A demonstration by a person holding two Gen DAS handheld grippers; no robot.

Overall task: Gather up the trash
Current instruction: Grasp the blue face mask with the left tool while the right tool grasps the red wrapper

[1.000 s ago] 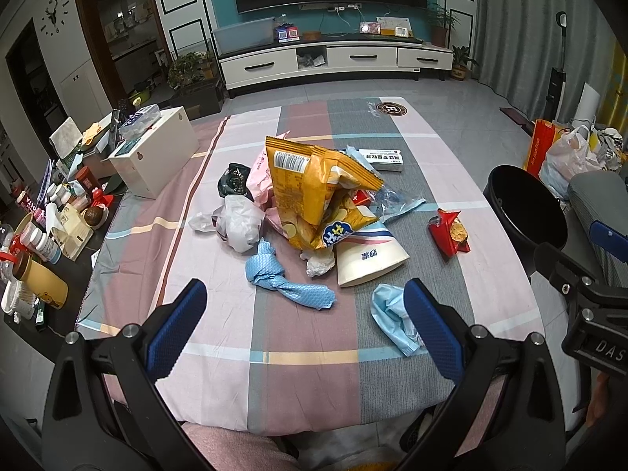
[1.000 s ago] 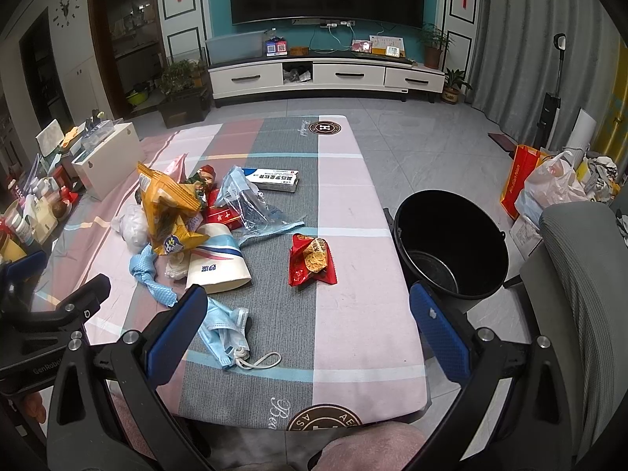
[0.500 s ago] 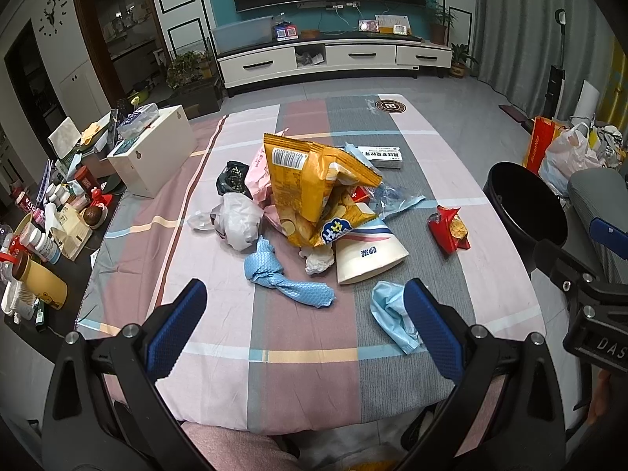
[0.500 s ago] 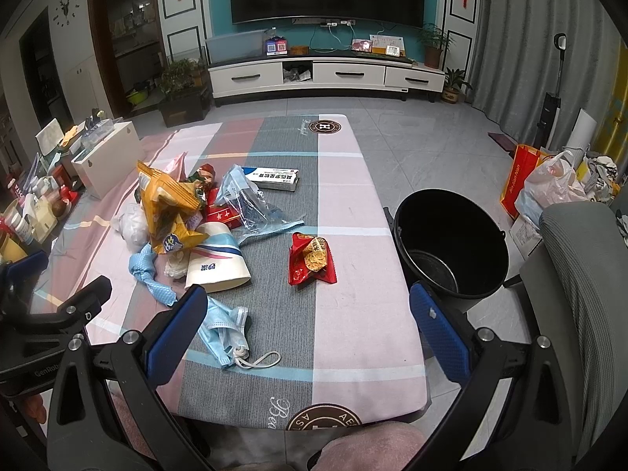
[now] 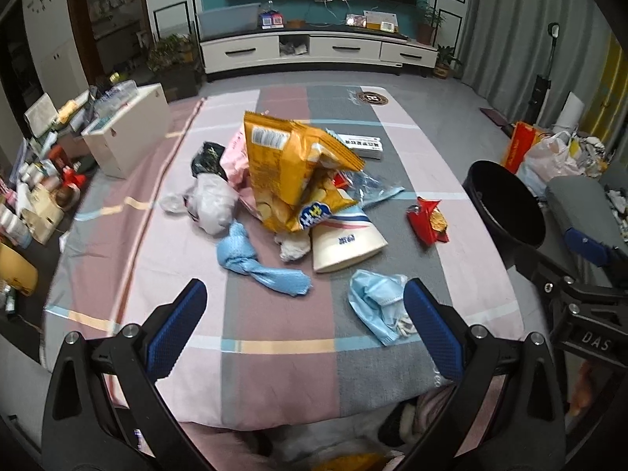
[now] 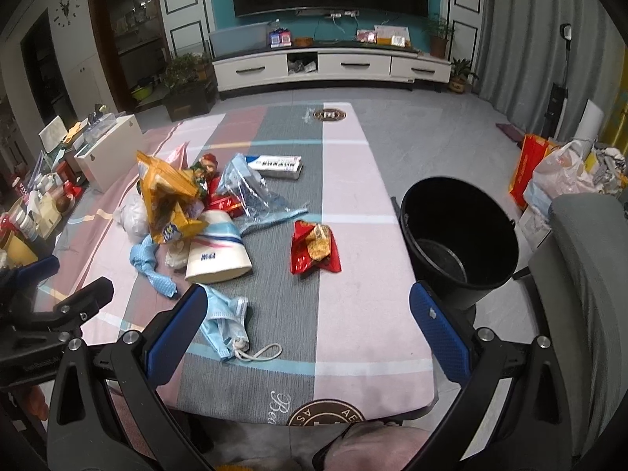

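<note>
Trash lies heaped on the checked tablecloth (image 5: 274,369): a yellow chip bag (image 5: 290,172), a paper cup (image 5: 345,245) on its side, a knotted blue cloth (image 5: 255,263), a blue face mask (image 5: 376,306), a red snack wrapper (image 5: 428,219), a white plastic bag (image 5: 212,204) and a flat white box (image 5: 361,145). A black bucket (image 6: 459,231) stands right of the table. My left gripper (image 5: 300,314) hangs open over the near table edge, the mask by its right finger. My right gripper (image 6: 306,325) is open too, empty, with the mask (image 6: 227,325) near its left finger and the red wrapper (image 6: 314,247) ahead.
A white box (image 5: 125,129) sits at the table's left, with cluttered bottles and cartons (image 5: 27,204) beyond. A grey chair (image 6: 581,274) stands beside the bucket, bags (image 6: 565,172) on the floor behind. A TV cabinet (image 6: 329,66) lines the far wall.
The left wrist view has crept slightly forward and lower toward the table. Both grippers stay open and no trash has moved.
</note>
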